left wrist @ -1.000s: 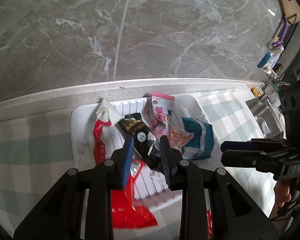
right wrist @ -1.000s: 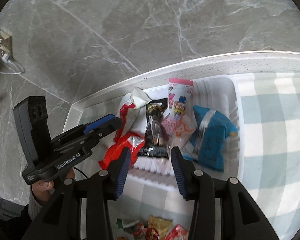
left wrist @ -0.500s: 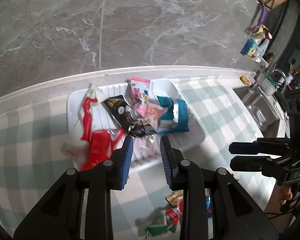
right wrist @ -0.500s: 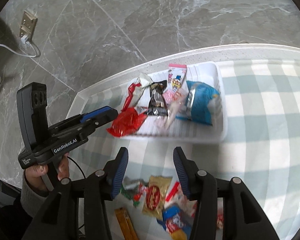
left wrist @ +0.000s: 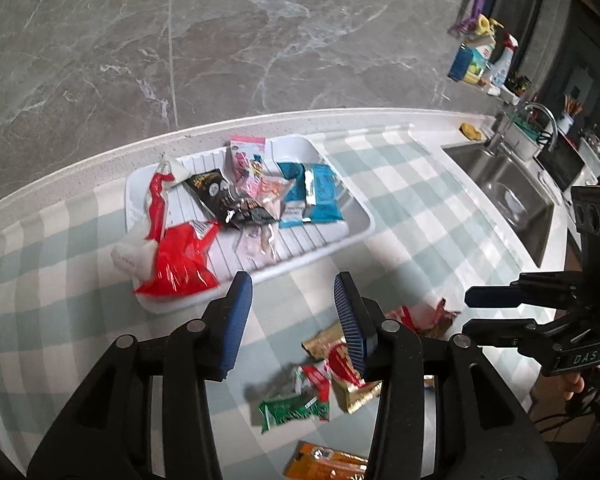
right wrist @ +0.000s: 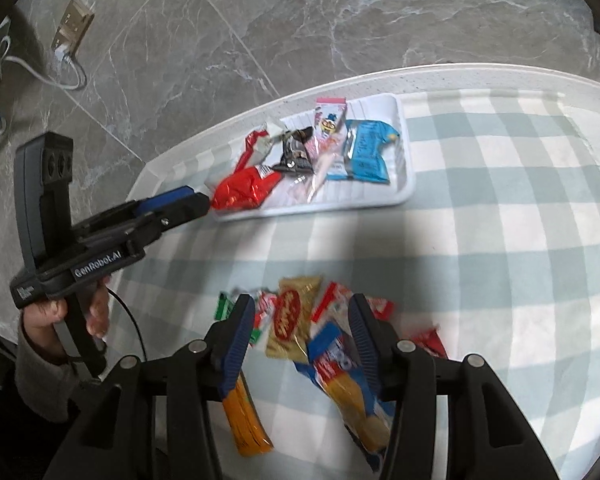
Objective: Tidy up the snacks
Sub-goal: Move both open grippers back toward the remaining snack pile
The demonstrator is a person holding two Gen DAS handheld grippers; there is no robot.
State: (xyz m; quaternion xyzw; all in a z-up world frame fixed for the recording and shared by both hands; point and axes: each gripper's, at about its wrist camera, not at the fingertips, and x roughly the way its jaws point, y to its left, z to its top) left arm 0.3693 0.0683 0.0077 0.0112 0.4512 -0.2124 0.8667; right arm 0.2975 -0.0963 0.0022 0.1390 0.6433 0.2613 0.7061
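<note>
A white ribbed tray (left wrist: 352, 236) (right wrist: 404, 184) on the checked cloth holds several snacks: a red bag (left wrist: 179, 260) (right wrist: 243, 192) hanging over its rim, a black packet (left wrist: 219, 196), a pink packet (left wrist: 247, 156) and a blue packet (left wrist: 316, 192) (right wrist: 368, 152). Loose snacks lie nearer: a gold-red packet (left wrist: 340, 364) (right wrist: 291, 316), a green packet (left wrist: 291, 404), an orange bar (right wrist: 247, 420) and a blue-orange pack (right wrist: 344, 380). My left gripper (left wrist: 293, 320) is open and empty above the cloth. My right gripper (right wrist: 304, 344) is open and empty over the loose pile.
A steel sink (left wrist: 508, 196) with a tap lies to the right, with bottles (left wrist: 480, 60) beyond it. The counter's white edge (left wrist: 259, 120) runs behind the tray, grey marble floor below. A wall socket with a cable (right wrist: 67, 40) shows at the far left.
Both grippers have pulled back from the tray toward the loose snack pile. The red bag, earlier between my left fingers, now lies on the tray's rim.
</note>
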